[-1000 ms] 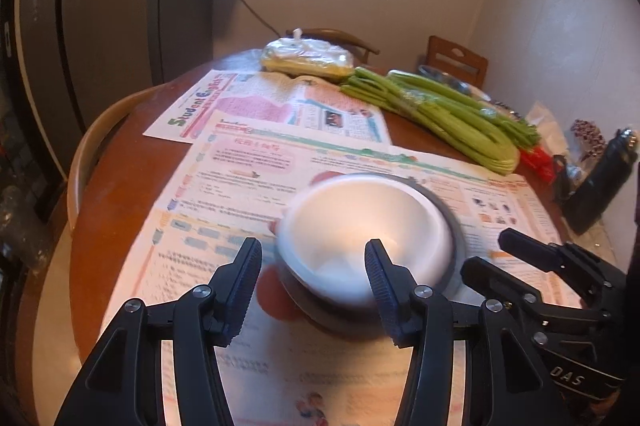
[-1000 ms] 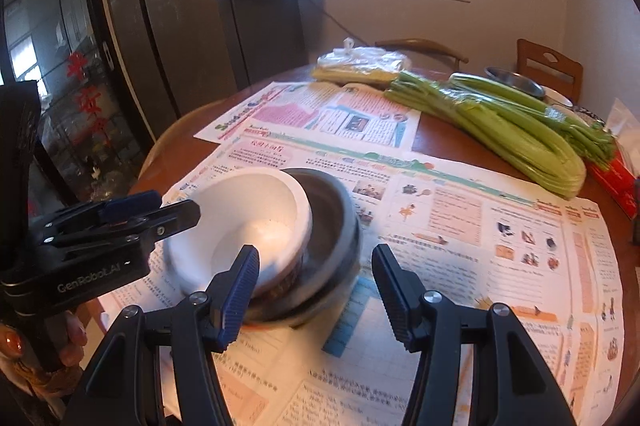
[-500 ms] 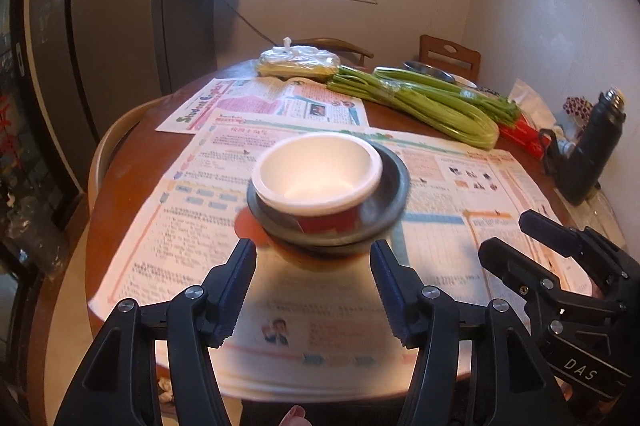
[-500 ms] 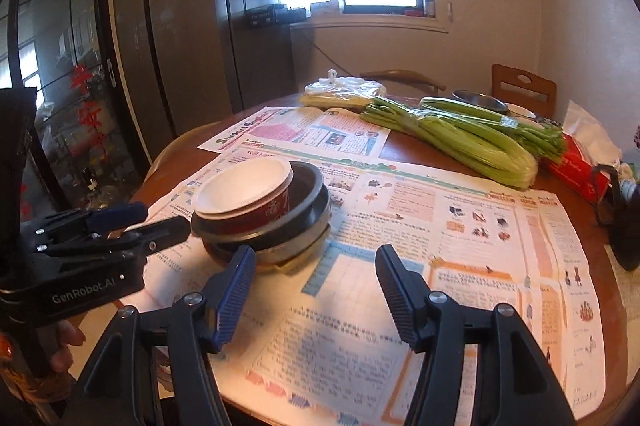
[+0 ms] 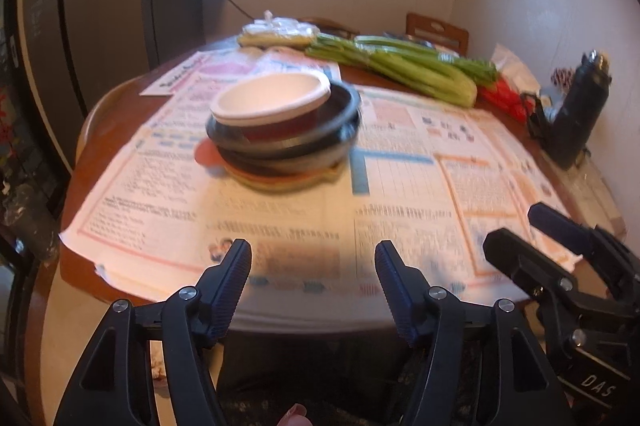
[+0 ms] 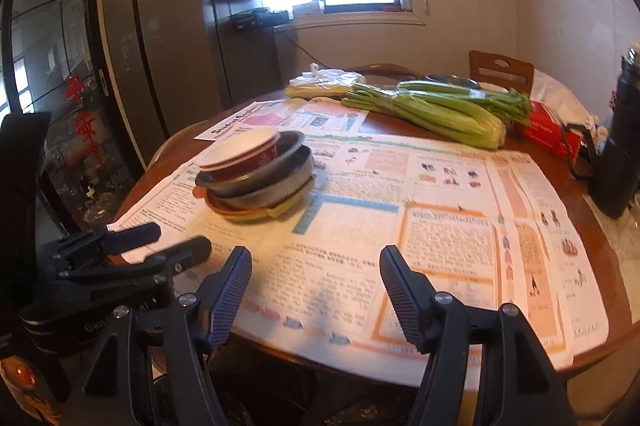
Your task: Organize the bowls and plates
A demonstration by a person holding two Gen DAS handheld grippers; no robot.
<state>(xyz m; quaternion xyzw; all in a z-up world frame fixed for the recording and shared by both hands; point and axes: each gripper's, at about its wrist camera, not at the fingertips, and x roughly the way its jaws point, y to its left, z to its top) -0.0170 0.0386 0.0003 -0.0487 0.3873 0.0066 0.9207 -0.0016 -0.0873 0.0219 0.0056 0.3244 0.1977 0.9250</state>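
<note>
One stack of dishes (image 5: 280, 130) sits on the newspaper-covered counter (image 6: 600, 226): one white-lined red bowl (image 5: 272, 102) on top, nested in two dark bowls (image 6: 280, 170), with one yellowish plate (image 6: 276, 212) at the bottom. How many more dishes hide in the stack cannot be told. Two newspaper sheets (image 6: 400, 226) cover the wood. Two celery bunches (image 6: 432, 110) lie behind, well apart from the stack. The left claw (image 5: 314, 258) and the right claw (image 6: 316, 262) are both spread with nothing between the fingers, having just been opening, near the counter's front edge.
</note>
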